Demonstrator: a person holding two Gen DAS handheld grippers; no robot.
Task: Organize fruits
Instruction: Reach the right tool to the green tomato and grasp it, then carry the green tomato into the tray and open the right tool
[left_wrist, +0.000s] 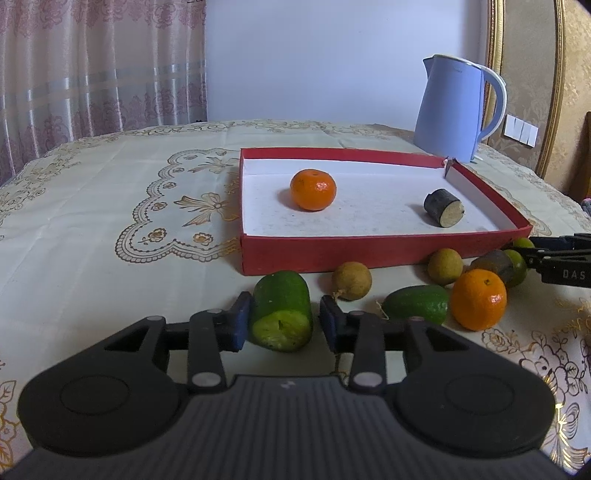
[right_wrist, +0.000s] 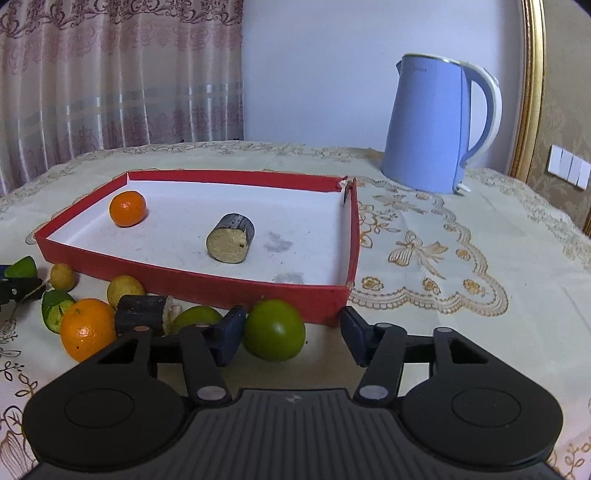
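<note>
Fruits lie scattered on the tabletop (left_wrist: 110, 206) before a red tray (left_wrist: 369, 251).
Left hand-held gripper (left_wrist: 282, 319), level and low, straddles a cut green piece (left_wrist: 282, 310) unclamped; right hand-held gripper (right_wrist: 291, 332) (also open) has a green lime (right_wrist: 275, 330) at its 9 o'clock finger.

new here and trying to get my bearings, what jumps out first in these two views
The red tray in the middle of the table draws the eye, holding only an orange and a dark cut stick piece. In front of it lies a scatter of fruit, where the open left gripper straddles a cut green fruit and the open right gripper brackets a round green fruit. A pale blue kettle stands behind.
</note>
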